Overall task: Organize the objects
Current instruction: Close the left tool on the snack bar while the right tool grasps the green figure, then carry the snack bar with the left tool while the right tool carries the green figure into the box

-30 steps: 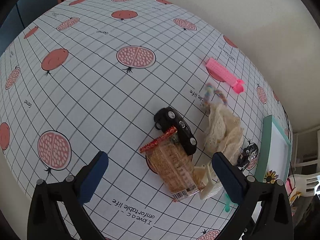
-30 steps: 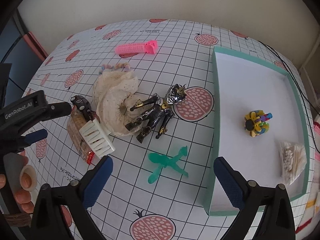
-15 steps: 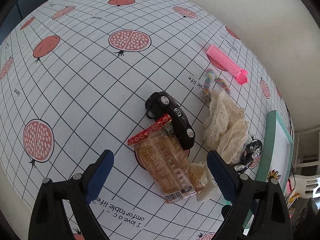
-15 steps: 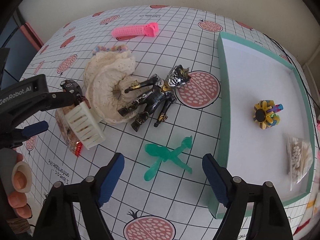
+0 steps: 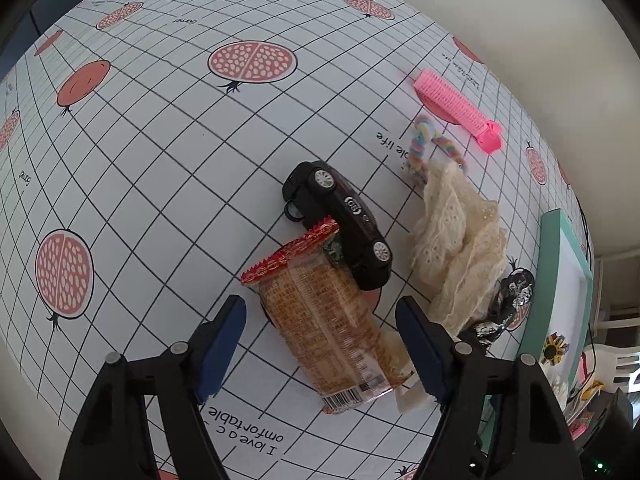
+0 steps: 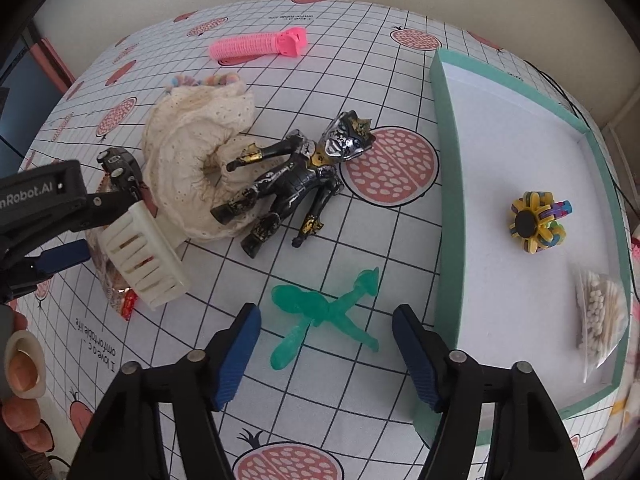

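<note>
The snack packet (image 5: 328, 328) lies on the worktop (image 5: 160, 140) with its red crimped end pointing away and its barcode end nearest the camera, and the left tongs (image 5: 320, 344) hang over it with their blue pads spread wide, one on each side of the packet and neither touching it. A black toy car (image 5: 340, 220) lies on its side against the packet's far end, and a white slotted plastic piece (image 6: 144, 256) rests on the packet's right edge. Just beside these lies a crumpled cream lace cloth (image 5: 456, 240), with a pastel braided cord (image 5: 420, 148) showing at its far edge and a pink hair roller clip (image 5: 456, 108) farther off. A black and silver action figure (image 6: 296, 176) lies on its back with one arm across the cloth. Nearer the right tongs (image 6: 326, 344), a green translucent figure (image 6: 324, 312) lies flat on the checked cover; these tongs are likewise spread apart, a pad on either side of the figure, holding nothing. To the right stands a teal-rimmed tray (image 6: 444, 200) holding a multicoloured spinner toy (image 6: 536, 220) and a bag of cotton swabs (image 6: 600, 312), well apart from each other.
</note>
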A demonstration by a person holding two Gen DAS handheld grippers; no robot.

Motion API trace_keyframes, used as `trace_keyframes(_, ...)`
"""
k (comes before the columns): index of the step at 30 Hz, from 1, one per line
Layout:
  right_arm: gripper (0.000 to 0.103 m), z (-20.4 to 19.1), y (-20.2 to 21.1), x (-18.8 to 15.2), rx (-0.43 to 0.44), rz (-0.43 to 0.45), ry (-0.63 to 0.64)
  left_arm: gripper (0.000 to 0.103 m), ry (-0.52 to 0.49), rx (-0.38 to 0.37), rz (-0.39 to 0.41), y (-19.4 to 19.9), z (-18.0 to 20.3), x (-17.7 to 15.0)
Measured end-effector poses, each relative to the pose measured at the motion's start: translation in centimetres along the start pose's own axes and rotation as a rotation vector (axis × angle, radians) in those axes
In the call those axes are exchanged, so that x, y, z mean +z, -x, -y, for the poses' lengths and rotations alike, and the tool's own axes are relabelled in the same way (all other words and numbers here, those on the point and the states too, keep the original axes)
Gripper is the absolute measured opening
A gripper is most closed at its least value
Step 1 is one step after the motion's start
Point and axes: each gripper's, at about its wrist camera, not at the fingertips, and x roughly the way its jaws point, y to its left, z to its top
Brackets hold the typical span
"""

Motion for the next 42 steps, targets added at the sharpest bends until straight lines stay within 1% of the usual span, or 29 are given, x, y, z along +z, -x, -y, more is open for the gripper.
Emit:
trace_keyframes(1,0.060,0.1,0.0,0.0,-0.003,0.001,-0.003,0.076,-0.001,0.004,0.003,0.1,-0.1,0.0)
trace_keyframes(4,0.051,0.4,0.2,0.1,0.010,0.003,-0.011,0.074,-0.003,0.015,0.006,0.3,-0.1,0.0)
trace_keyframes(5,0.051,0.5,0.2,0.1,0.014,0.001,-0.014,0.074,-0.005,0.017,0.006,0.3,-0.2,0.0)
trace_keyframes(6,0.051,0.5,0.2,0.1,0.016,0.001,-0.015,0.070,-0.005,0.018,0.008,0.4,-0.2,0.0)
trace_keyframes(7,0.050,0.6,0.2,0.1,0.016,0.001,-0.015,0.060,-0.005,0.020,0.011,0.6,-0.2,0.0)
trace_keyframes(8,0.050,0.6,0.2,0.1,0.017,0.001,-0.015,0.056,-0.002,0.010,0.010,0.7,-0.3,0.0)
trace_keyframes(13,0.049,0.7,0.3,0.1,0.024,-0.004,-0.019,0.044,0.034,-0.033,0.011,1.4,-1.2,0.1)
trace_keyframes(16,0.049,0.8,0.4,0.0,0.028,-0.003,-0.020,0.040,0.037,-0.039,0.027,2.1,-1.6,0.3)
trace_keyframes(20,0.049,0.8,1.0,0.1,0.036,0.009,-0.017,0.038,0.048,-0.056,0.042,2.8,-1.6,0.4)
trace_keyframes(21,0.049,0.8,1.3,0.1,0.037,0.014,-0.015,0.038,0.050,-0.061,0.048,3.4,-2.0,-0.1)
trace_keyframes(24,0.049,0.9,1.9,0.1,0.041,0.028,-0.014,0.038,0.051,-0.062,0.075,4.4,-2.1,0.1)
trace_keyframes(25,0.049,1.0,2.1,0.2,0.043,0.032,-0.015,0.038,0.053,-0.064,0.082,4.2,-1.6,-0.4)
trace_keyframes(27,0.049,1.1,2.8,0.1,0.046,0.044,-0.015,0.038,0.059,-0.074,0.094,5.0,-2.0,-0.8)
trace_keyframes(28,0.049,0.0,3.0,-0.4,0.045,0.052,-0.016,0.038,0.060,-0.077,0.104,5.5,-2.1,-0.8)
trace_keyframes(29,0.049,0.1,3.4,-0.4,0.046,0.059,-0.016,0.038,0.062,-0.077,0.117,5.0,-1.4,-0.5)
trace_keyframes(30,0.049,0.3,3.7,-0.6,0.047,0.067,-0.017,0.038,0.062,-0.079,0.131,5.5,-1.3,-0.5)
trace_keyframes(31,0.049,1.4,4.4,-1.2,0.050,0.076,-0.018,0.038,0.062,-0.079,0.149,5.8,-1.0,-0.4)
trace_keyframes(34,0.049,2.3,5.1,-1.0,0.059,0.093,-0.026,0.038,0.060,-0.078,0.201,7.3,-1.0,-0.1)
trace_keyframes(35,0.049,2.4,5.1,-0.8,0.060,0.098,-0.027,0.038,0.061,-0.079,0.215,6.9,-0.3,0.3)
trace_keyframes(36,0.049,2.5,5.2,-0.5,0.061,0.102,-0.028,0.038,0.060,-0.082,0.230,7.5,-0.2,0.3)
trace_keyframes(42,0.049,3.9,6.6,-1.3,0.065,0.127,-0.043,0.038,0.038,-0.089,0.289,9.3,1.4,0.3)
